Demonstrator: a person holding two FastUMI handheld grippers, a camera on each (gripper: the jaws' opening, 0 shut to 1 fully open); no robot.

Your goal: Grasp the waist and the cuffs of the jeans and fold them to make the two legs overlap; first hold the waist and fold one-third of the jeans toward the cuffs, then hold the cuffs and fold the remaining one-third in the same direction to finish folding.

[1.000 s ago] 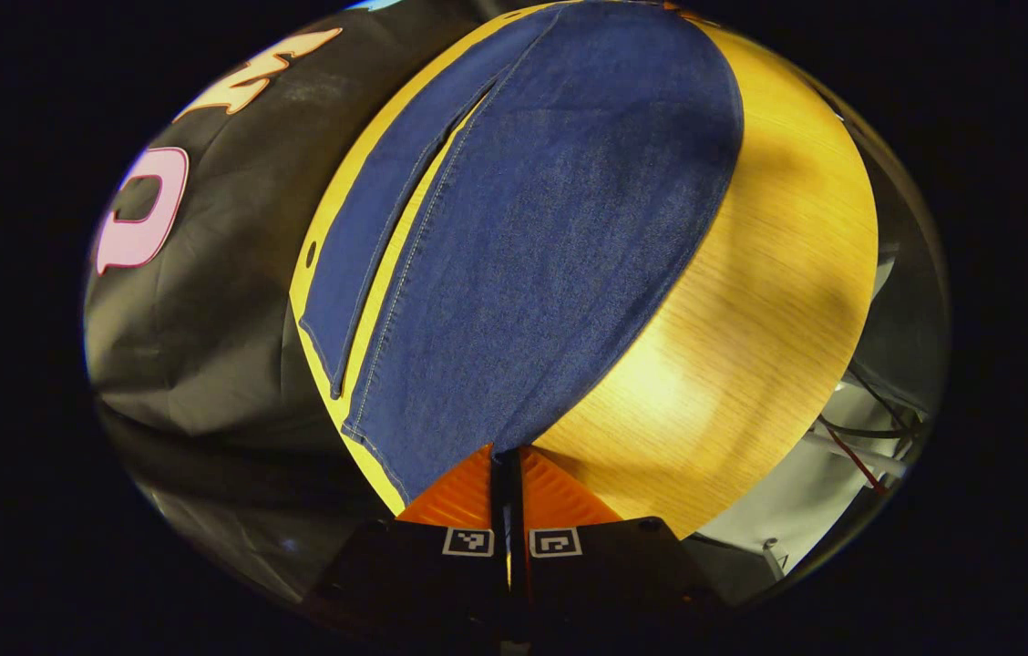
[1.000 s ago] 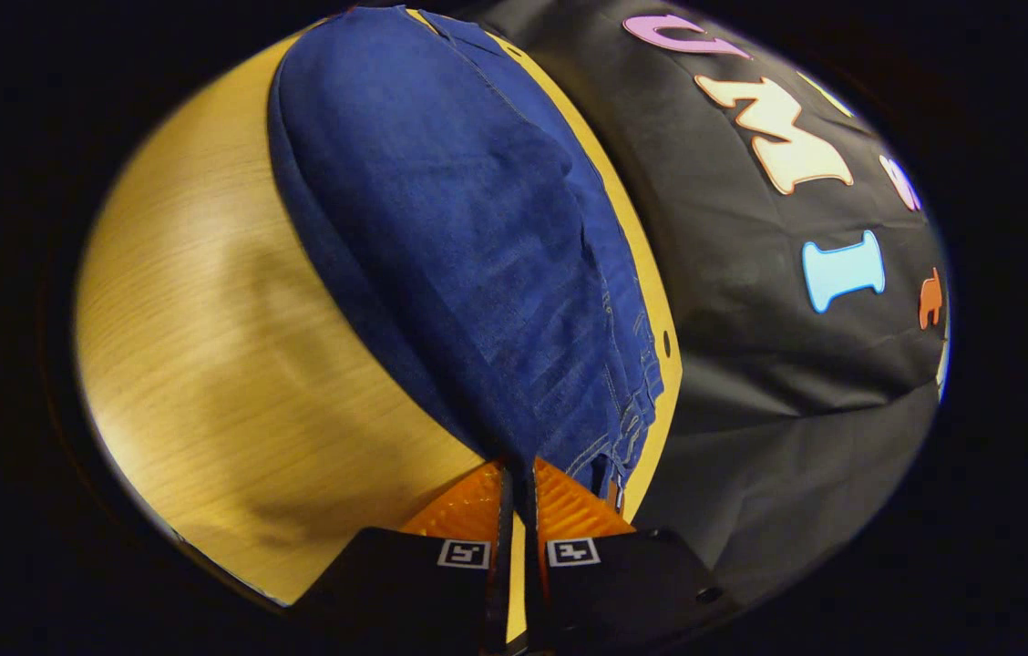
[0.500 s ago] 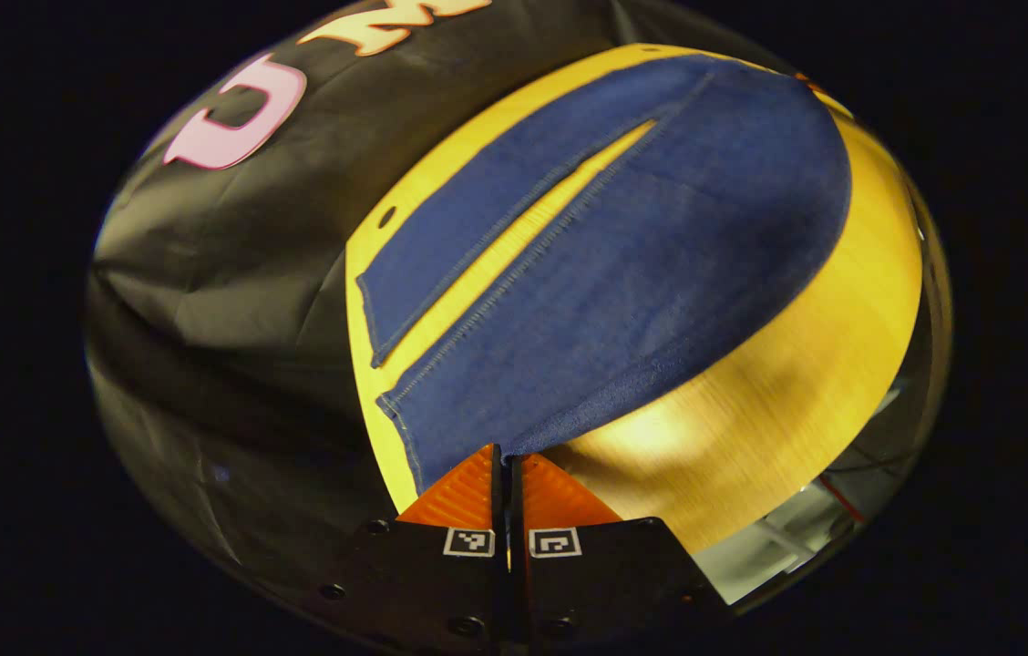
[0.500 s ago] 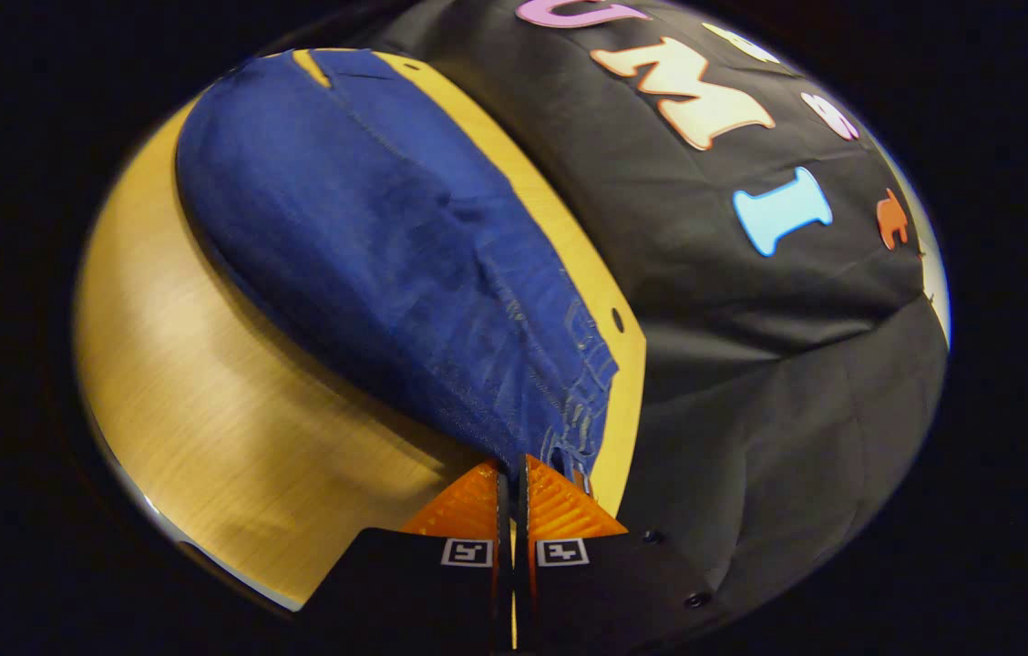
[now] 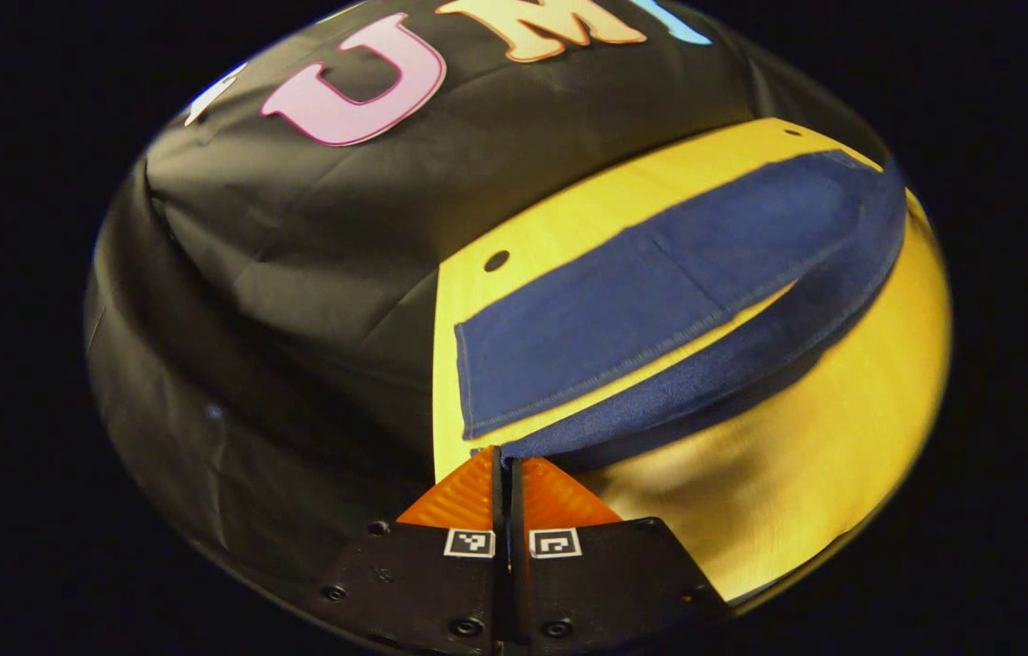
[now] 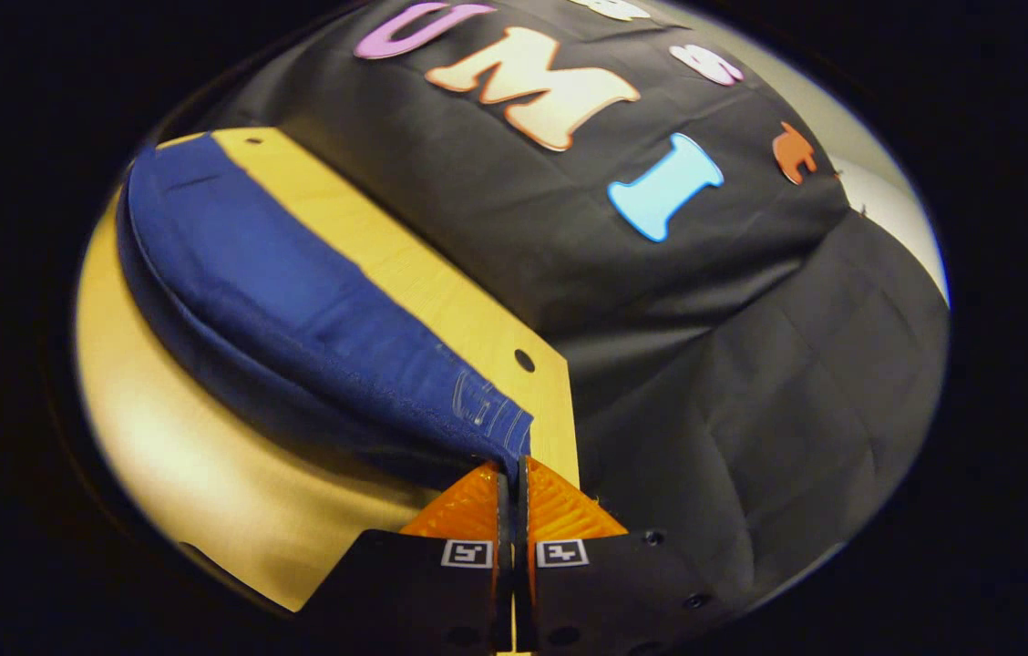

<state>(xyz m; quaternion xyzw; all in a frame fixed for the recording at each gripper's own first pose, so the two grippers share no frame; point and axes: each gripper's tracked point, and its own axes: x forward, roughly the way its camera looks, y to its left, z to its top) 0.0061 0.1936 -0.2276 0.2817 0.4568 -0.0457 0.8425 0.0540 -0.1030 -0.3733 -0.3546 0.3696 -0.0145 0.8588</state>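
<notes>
Left claw [image 5: 507, 460] is clamped on the cuff edge of the dark blue denim jeans [image 5: 660, 301], lifted off the yellow wooden desk [image 5: 806, 474]. Right claw [image 6: 511, 474] pinches the waist end; the other leg lies flat on the desk.

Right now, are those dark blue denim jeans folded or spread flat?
Partly folded: one leg of the dark blue denim jeans lies flat on the wooden table; the other is lifted.
</notes>
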